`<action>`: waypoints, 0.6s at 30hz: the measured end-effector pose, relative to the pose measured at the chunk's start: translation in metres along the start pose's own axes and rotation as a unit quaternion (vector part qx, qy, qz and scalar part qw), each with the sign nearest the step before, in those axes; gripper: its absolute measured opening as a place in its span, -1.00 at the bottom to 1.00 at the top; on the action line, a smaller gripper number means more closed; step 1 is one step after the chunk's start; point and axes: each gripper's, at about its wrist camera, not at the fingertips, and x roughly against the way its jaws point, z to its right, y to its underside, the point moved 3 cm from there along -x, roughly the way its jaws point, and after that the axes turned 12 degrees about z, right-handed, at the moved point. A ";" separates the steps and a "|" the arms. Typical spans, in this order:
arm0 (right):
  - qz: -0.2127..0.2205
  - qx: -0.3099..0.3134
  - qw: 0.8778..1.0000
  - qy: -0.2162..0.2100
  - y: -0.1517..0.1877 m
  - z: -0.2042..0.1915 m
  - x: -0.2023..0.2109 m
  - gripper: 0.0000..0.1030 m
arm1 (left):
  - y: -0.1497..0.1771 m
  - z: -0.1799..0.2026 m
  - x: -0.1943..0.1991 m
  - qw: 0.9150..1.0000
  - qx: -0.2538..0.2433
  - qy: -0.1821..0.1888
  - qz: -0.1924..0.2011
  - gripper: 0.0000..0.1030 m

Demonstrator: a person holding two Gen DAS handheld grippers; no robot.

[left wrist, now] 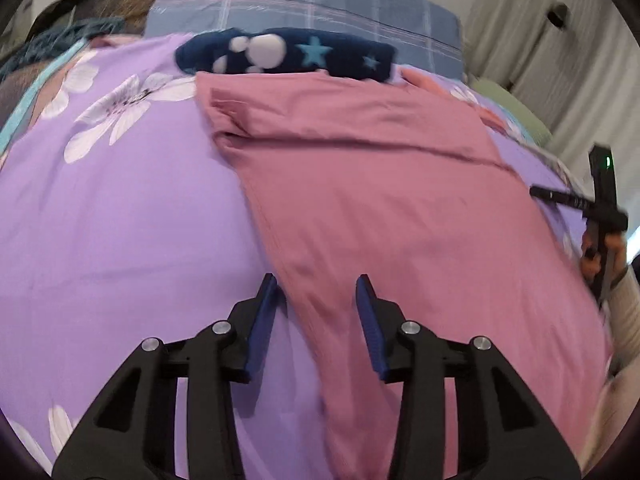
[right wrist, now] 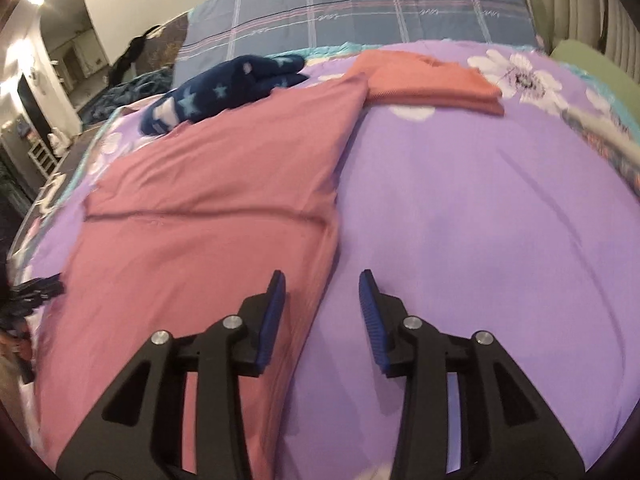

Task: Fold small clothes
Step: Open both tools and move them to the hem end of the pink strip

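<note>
A pink garment (left wrist: 400, 208) lies spread flat on the purple flowered bedsheet (left wrist: 120, 220), with a fold crease across it. My left gripper (left wrist: 318, 280) is open and empty, its jaws astride the garment's left edge. In the right wrist view the same pink garment (right wrist: 208, 200) lies to the left, and my right gripper (right wrist: 322, 276) is open and empty over its right edge. The right gripper's body (left wrist: 600, 208) shows at the far right of the left wrist view.
A dark blue star-patterned garment (left wrist: 288, 54) (right wrist: 224, 88) lies beyond the pink one. A folded orange garment (right wrist: 428, 80) sits at the far right of the sheet (right wrist: 480, 220). A blue plaid quilt (right wrist: 360, 4) lies behind. Dark clothing (right wrist: 32, 292) lies at the left edge.
</note>
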 end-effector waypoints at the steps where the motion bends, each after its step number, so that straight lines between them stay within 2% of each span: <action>1: -0.002 0.000 1.000 -0.004 0.005 -0.001 0.005 -0.27 | 0.003 0.004 0.004 1.000 -0.003 0.006 -0.001 -0.25; 3: -0.012 -0.003 1.000 -0.020 0.020 -0.005 0.021 -0.29 | 0.012 0.015 0.011 1.000 -0.010 0.024 -0.011 -0.33; 6: -0.023 -0.013 0.999 -0.036 0.043 -0.006 0.042 -0.29 | 0.027 0.028 0.021 0.999 -0.035 0.032 -0.020 -0.34; 13: -0.035 -0.044 0.996 -0.064 0.092 -0.011 0.092 -0.29 | 0.054 0.033 0.052 0.998 -0.009 0.061 -0.020 -0.35; 18: -0.040 -0.082 0.991 -0.097 0.122 -0.009 0.127 -0.29 | 0.073 0.039 0.073 0.997 -0.007 0.070 -0.021 -0.35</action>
